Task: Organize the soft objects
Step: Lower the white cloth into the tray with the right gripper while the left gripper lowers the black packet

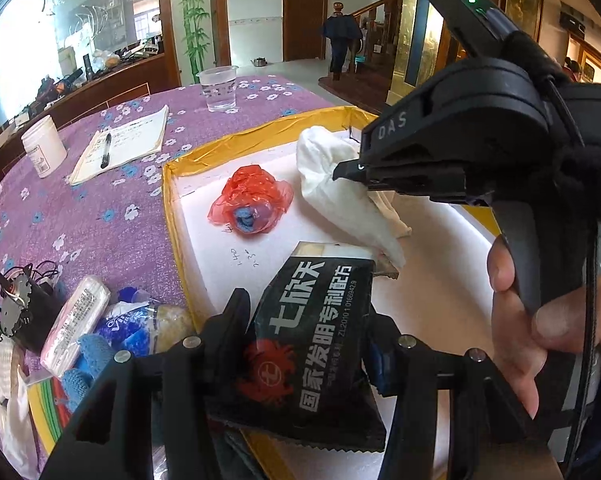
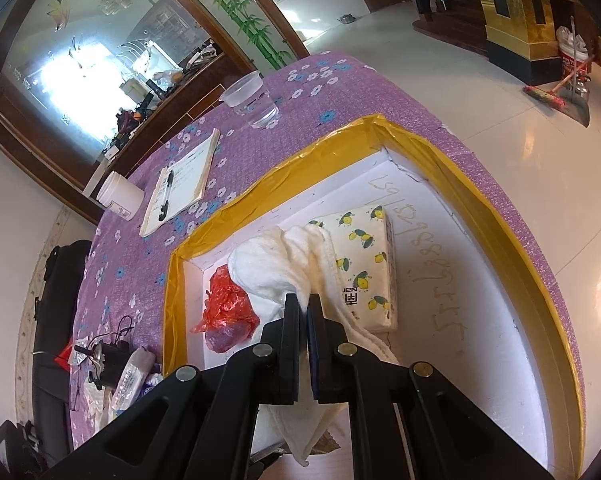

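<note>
My left gripper [image 1: 308,320] is shut on a black foil packet [image 1: 320,332] with white Chinese lettering, held over the near edge of the white foam tray [image 1: 228,260]. My right gripper [image 2: 304,308], also in the left wrist view [image 1: 348,170], is shut on a white towel [image 2: 272,264] that hangs over the tray [image 2: 480,320]. A red plastic bag [image 1: 252,200] with blue cloth inside lies in the tray, also in the right wrist view [image 2: 228,308]. A lemon-print tissue pack [image 2: 364,264] lies in the tray under the towel's edge.
Left of the tray on the purple flowered cloth [image 1: 100,220] lie a tissue packet [image 1: 76,324], blue knitted items [image 1: 96,356], a small motor [image 1: 16,300], a notepad with pen [image 1: 120,144], a white jar [image 1: 44,146] and a water cup [image 1: 218,88]. The tray has a yellow taped rim [image 2: 500,220].
</note>
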The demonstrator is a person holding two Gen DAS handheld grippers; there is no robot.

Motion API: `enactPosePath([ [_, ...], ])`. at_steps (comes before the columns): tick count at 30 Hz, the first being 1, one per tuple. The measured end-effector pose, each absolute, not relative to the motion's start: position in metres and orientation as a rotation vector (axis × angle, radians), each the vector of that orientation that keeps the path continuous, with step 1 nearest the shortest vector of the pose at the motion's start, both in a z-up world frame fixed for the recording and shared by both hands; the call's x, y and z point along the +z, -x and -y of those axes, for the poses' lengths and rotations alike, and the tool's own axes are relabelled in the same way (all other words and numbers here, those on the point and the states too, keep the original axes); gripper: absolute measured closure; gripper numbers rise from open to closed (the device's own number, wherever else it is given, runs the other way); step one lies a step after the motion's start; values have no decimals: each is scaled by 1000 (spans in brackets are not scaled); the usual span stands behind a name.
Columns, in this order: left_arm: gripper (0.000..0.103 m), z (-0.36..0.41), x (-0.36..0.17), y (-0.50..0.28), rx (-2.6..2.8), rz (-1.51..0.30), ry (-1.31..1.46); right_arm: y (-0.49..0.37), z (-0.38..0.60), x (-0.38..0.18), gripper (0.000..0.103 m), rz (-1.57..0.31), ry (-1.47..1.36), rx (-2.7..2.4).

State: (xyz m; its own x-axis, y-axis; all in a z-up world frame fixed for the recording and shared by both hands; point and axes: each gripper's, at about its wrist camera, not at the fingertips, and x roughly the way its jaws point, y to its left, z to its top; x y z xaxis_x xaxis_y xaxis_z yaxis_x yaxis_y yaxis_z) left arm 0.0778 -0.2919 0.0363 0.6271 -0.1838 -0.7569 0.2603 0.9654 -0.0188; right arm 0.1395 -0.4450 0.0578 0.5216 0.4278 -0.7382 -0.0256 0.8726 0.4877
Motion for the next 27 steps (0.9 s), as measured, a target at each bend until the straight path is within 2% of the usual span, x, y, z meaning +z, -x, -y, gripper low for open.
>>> enactPosePath([
  [6,51,290,37,-78,-269,-860,-81,-139,443,58,98,-994,-447,292],
  [13,38,291,41,-73,-275,-825,-92,-138,444,61,98,-989,-452,302],
  [17,37,292,44,-70,-266,-799,-108,-136,443,64,97,-983,-453,304],
  [19,37,292,45,-70,-266,-796,-110,-136,444,65,94,-979,-462,308],
  [20,37,292,45,-70,-266,-794,-111,-135,444,66,90,-977,-463,309],
  [22,37,292,46,-69,-266,-788,-110,-134,445,68,78,-967,-464,308],
  [24,36,291,47,-69,-268,-781,-106,-133,446,71,61,-956,-467,310],
  [27,36,289,50,-66,-267,-769,-101,-131,447,75,60,-933,-472,320],
])
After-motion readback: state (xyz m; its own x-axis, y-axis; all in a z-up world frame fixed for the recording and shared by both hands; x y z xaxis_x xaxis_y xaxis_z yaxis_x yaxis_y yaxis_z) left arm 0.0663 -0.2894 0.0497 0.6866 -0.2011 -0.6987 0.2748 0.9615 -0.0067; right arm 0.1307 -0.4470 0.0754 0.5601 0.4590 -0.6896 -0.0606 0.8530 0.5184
